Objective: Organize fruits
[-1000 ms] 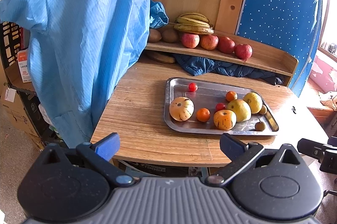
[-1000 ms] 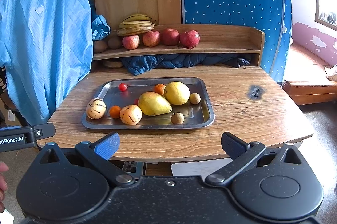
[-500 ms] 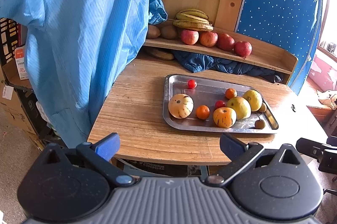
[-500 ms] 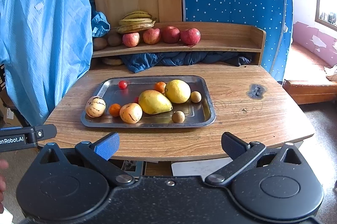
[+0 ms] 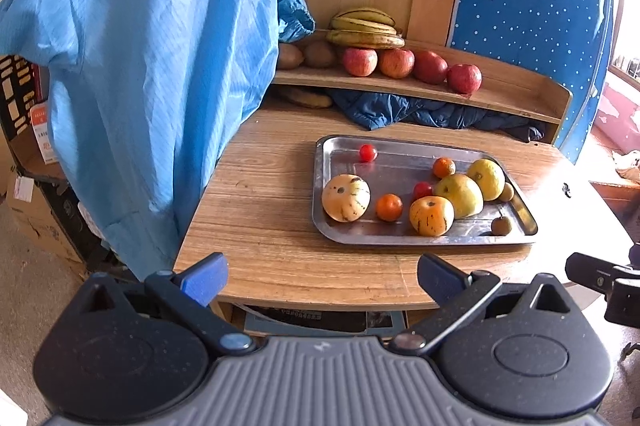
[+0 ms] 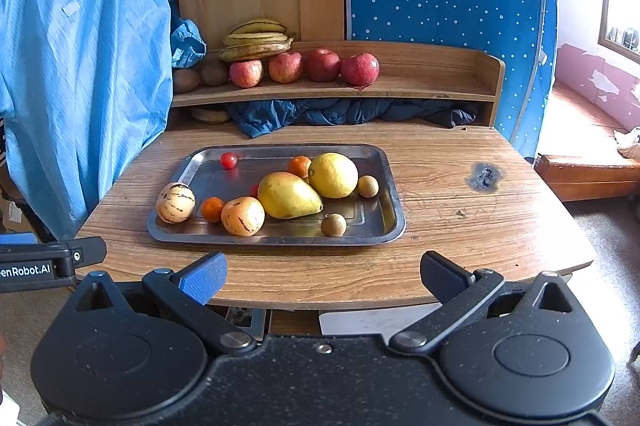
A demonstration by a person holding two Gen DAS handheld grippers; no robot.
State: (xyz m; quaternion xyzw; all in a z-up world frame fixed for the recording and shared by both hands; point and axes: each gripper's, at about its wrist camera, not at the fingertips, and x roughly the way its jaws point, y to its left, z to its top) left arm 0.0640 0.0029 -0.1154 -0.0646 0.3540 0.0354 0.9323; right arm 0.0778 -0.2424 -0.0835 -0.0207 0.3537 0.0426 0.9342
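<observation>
Nearest the viewer, the left gripper [image 5: 320,276] and the right gripper [image 6: 323,276] hang at the front edge of a wooden worktop [image 6: 460,226], jaws spread wide and holding nothing. Beyond them a steel tray [image 6: 394,202] lies flat on the worktop, carrying loose fruit: two striped pale melons [image 6: 175,203], a small orange [image 6: 212,209], a mango [image 6: 289,195] touching a lemon [image 6: 333,175], cherry tomatoes [image 6: 228,160] and two small brown round fruits [image 6: 333,225]. Farther back, a wooden shelf [image 6: 420,88] holds red apples [image 6: 359,69] and bananas [image 6: 256,40]. The fruit looks light, smooth and apt to roll — the tomatoes likely bruise easily, so a gentle hold across the widest part would suit.
</observation>
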